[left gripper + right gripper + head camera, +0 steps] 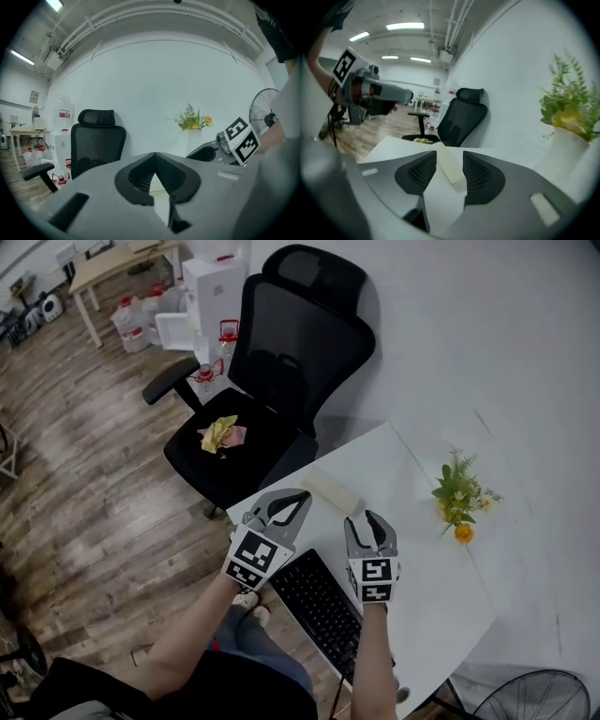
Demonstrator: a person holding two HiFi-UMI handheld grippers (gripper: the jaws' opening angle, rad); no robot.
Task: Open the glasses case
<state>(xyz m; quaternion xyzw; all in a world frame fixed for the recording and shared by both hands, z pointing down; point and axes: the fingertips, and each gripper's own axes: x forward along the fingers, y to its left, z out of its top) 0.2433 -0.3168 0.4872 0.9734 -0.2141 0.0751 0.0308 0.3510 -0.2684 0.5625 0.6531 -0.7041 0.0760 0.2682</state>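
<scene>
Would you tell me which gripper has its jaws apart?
The right gripper: its jaws stand apart, whereas the left gripper has them meeting at the tips.

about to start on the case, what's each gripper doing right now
Left gripper: shut, empty.
Right gripper: open, empty, glasses case lies ahead of it.

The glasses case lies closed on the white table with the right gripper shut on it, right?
No. The right gripper view shows the right gripper with jaws open and empty; the glasses case lies closed on the white table, beyond them.
</scene>
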